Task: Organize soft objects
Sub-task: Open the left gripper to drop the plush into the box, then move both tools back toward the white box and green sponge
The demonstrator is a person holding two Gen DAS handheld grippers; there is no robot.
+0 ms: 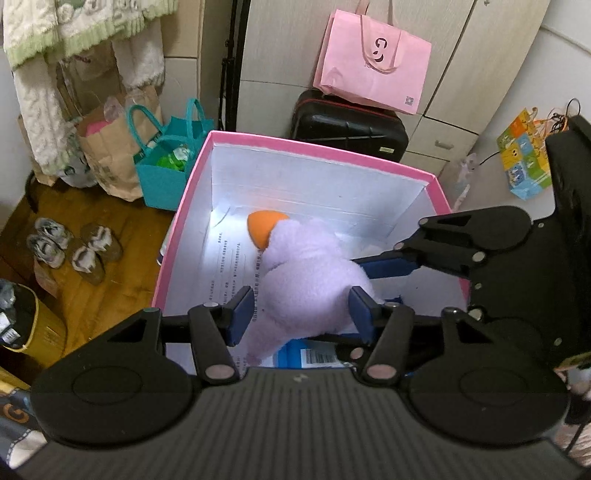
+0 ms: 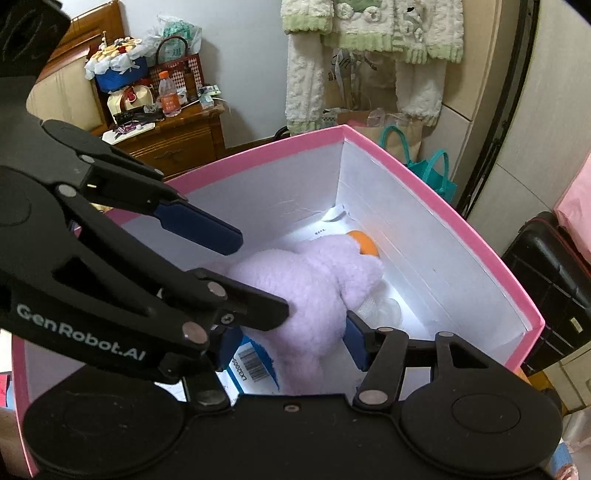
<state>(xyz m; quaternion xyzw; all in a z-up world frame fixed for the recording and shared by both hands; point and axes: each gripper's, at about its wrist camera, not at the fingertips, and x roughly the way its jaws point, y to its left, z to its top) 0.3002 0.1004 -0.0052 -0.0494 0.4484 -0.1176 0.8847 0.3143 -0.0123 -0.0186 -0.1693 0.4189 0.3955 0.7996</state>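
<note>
A large pink box [image 1: 184, 206] with white inner walls fills the middle of both views, standing open on a wooden floor [image 1: 122, 236]. Behind it, against pale cupboard doors, a black suitcase [image 1: 347, 129] carries a pink paper bag [image 1: 373, 62]. To the box's left stand a teal tote bag [image 1: 162, 184] and a brown paper bag [image 1: 107, 155], with cream and green knitted garments [image 1: 74, 26] hanging above them. Inside the box lies a lilac plush toy [image 1: 306, 280] with an orange beak [image 1: 264, 229], its beak end pointing toward the far wall and its body resting on printed sheets of paper [image 1: 229, 266] and a blue and white packet with a barcode [image 1: 321, 356] on the box bottom. The left tongs [image 1: 301, 314] reach down into the box with their blue pads on either side of the toy's lower body; the right-hand pad touches the fur, while the left-hand pad stands apart from it, so the tongs are spread and not clamped. The right tongs [image 2: 288, 336] also reach into the box from the other side, their pads wide apart around the toy's body, one pressing the fur. Two pairs of small shoes [image 1: 74, 247] sit on the floor to the left.
</note>
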